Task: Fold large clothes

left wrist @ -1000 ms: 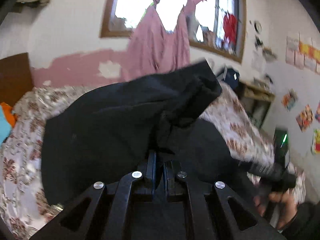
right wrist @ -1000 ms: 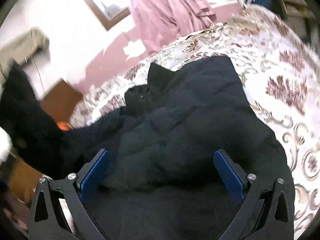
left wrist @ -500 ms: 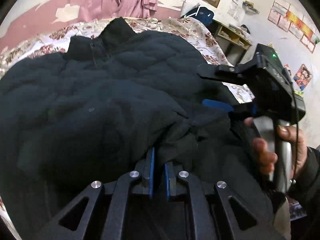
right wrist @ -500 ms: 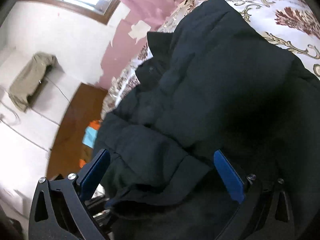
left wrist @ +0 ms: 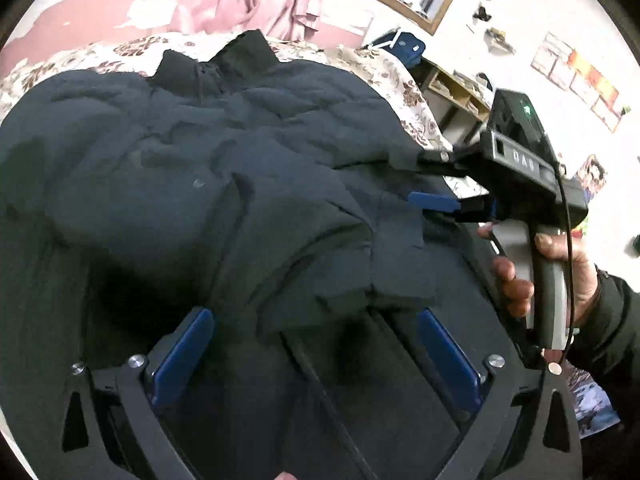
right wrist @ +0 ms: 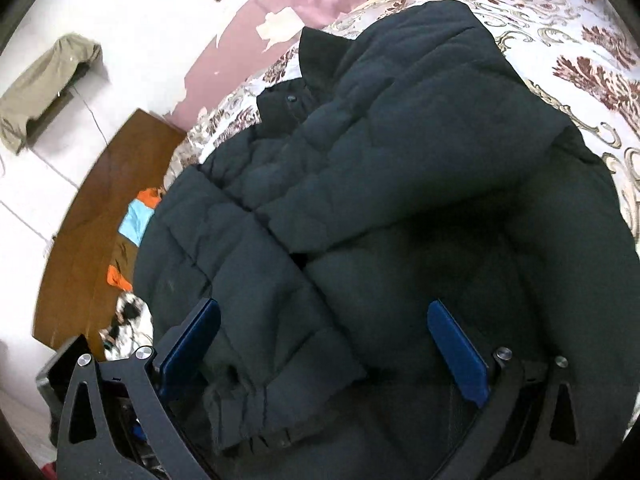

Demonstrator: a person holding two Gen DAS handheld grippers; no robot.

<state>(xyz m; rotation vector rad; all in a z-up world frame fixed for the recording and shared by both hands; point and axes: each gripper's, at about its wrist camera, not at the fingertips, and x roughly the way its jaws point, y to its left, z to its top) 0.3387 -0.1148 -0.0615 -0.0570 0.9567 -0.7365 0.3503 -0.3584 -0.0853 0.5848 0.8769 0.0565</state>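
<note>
Lying on the bed [right wrist: 568,32], the jacket [left wrist: 224,168] spreads beneath both grippers. The left gripper [left wrist: 316,344] has just sprung wide, its pads clear of the cuff [left wrist: 400,264] ahead of them. The right gripper [right wrist: 324,344] gapes too, gripping nothing, a sleeve [right wrist: 256,280] between its pads.

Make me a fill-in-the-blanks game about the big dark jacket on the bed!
1. The dark puffy jacket lies on a bed sheet with a ____ pattern.
2. The pads of the left gripper are coloured ____.
3. The jaws of the right gripper stand ____.

Missing words: floral; blue; open
</note>
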